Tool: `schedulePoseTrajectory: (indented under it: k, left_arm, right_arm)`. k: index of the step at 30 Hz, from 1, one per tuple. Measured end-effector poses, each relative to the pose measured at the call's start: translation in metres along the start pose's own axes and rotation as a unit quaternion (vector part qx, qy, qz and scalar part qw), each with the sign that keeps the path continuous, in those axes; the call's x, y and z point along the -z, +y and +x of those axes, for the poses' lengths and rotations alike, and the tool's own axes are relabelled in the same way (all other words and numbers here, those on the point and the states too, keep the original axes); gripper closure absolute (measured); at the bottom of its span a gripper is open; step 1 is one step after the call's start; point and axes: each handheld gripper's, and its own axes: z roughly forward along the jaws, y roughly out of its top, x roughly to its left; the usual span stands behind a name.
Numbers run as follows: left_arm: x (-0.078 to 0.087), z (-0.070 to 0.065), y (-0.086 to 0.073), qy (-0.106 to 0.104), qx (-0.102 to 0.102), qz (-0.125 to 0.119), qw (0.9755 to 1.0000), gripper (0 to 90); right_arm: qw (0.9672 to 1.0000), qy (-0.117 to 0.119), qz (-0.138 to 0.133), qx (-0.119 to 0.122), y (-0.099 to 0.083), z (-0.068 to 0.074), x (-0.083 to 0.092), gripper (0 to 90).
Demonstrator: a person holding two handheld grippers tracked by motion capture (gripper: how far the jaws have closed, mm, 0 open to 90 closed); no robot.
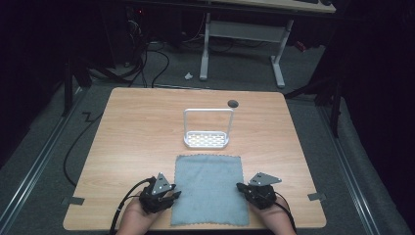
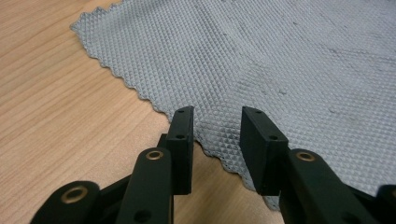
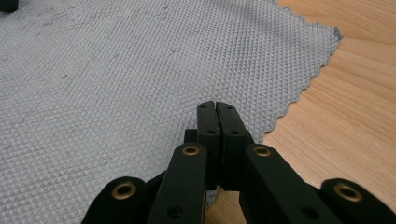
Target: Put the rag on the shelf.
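Two handheld grippers at a grey cloth's side edges.
Left gripper low, jaws parted over the scalloped edge, gripping nothing; right gripper low, jaws closed, empty, above the cloth.

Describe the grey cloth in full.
The cloth is a grey, roughly square sheet with a fine waffle texture and zigzag-cut edges. It lies flat and spread on the wooden table, near the front edge, in front of a white rack. The left gripper stands open at its left edge; the right gripper, shut, is at its right edge.
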Motion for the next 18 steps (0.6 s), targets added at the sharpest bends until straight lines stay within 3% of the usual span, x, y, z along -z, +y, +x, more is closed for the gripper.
schedulePoseTrajectory:
  k: [13, 16, 18]
  left_arm:
    - [0.015, -0.019, -0.005, -0.026, -0.032, 0.035, 0.9985, 64.9]
    - [0.015, -0.013, -0.005, -0.026, -0.012, 0.033, 0.999, 64.0]
    - [0.016, -0.002, -0.007, -0.017, 0.015, 0.007, 0.9997, 63.1]
  right_arm:
    - [0.9996, 0.022, 0.014, -0.009, -0.01, 0.012, 0.014, 87.9]
    - [0.9998, 0.02, 0.007, -0.004, -0.008, 0.012, 0.014, 85.6]
    - [0.9997, 0.018, -0.012, -0.013, -0.006, 0.009, 0.018, 83.1]
